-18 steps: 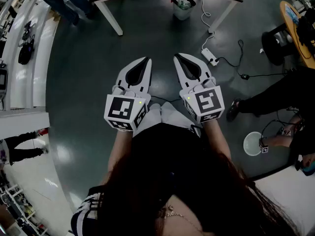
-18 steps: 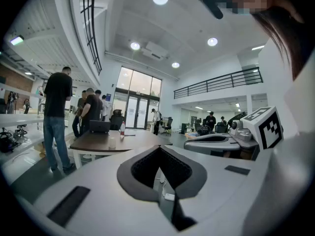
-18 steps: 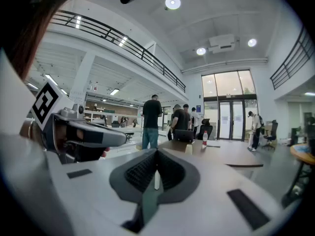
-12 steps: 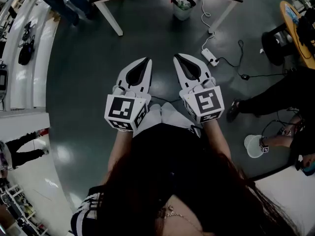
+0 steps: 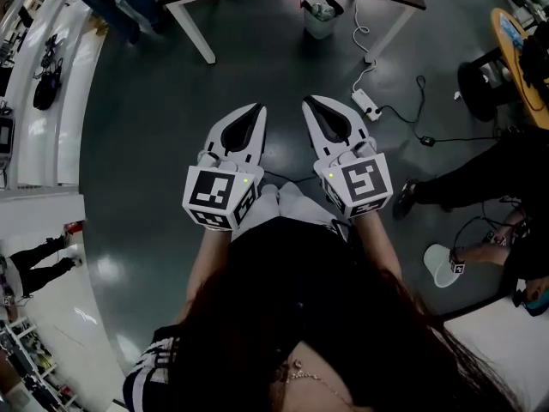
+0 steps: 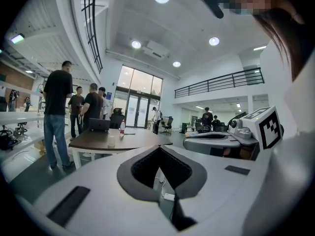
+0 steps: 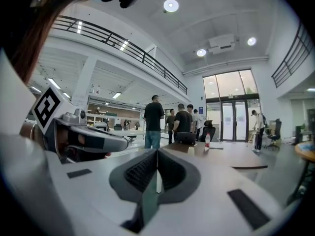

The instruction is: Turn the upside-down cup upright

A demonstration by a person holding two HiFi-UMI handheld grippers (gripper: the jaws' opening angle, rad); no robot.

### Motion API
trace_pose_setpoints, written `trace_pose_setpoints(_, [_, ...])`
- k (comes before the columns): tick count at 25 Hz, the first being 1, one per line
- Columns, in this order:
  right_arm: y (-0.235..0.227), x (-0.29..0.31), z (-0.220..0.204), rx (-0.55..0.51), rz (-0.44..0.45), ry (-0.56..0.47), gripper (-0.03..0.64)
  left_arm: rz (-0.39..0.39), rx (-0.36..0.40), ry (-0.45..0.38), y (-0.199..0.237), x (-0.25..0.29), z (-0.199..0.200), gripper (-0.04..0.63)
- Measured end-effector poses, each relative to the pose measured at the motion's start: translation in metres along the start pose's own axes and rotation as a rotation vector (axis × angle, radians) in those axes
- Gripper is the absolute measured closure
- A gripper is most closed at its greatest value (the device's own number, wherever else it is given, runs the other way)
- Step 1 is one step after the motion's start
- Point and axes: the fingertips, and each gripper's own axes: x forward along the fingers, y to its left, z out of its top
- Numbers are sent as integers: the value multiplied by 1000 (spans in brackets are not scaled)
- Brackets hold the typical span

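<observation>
One small pale cup (image 6: 111, 141) stands on a brown desk (image 6: 138, 140) well ahead of the person, near the desk's front edge. It is too small to tell whether it is upright or upside down. Behind it on the desk are a laptop (image 6: 99, 125) and a bottle (image 6: 122, 127) with a red cap. Several people stand in a group at the desk's far left side.

Both grippers are held out side by side over the dark floor (image 5: 146, 144), well short of the desk and pointing roughly level toward it. The left gripper (image 5: 256, 106) has its jaws closed together with nothing between them. The right gripper (image 5: 308, 100) is likewise closed and empty. Neither touches the cup or the desk.

From the head view, a small bin (image 5: 319, 14) sits under the desk. A white power strip (image 5: 366, 101) with a trailing cord lies on the floor just beyond the right gripper. A seated person in dark clothes is at the right edge, with a white tub (image 5: 441, 264) on the floor beside them.
</observation>
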Motion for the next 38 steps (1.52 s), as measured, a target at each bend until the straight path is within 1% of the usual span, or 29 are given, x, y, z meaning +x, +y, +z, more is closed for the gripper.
trace_pose_setpoints(7, [-22, 10, -10, -38, -11, 18, 600, 44, -5, -2, 2, 17, -5, 592])
trace_pose_setpoints(11, [-31, 18, -16, -27, 1, 27, 600, 59, -13, 16, 6, 27, -11, 592])
trace_pose_setpoints(16, [-42, 36, -19, -16, 11, 27, 599, 72, -24, 24, 23, 43, -13, 592])
trace_pose_setpoints(20, [-57, 61, -15, -6, 18, 17, 599, 71, -29, 18, 42, 67, -6, 592])
trace_pose_setpoints(26, [-82, 116, -13, -12, 9, 24, 598, 54, -36, 9, 85, 109, 4, 592])
trace_pose_setpoints(38, [-124, 247, 20, -35, -40, 1, 598, -12, -11, -12, 191, 193, 42, 592])
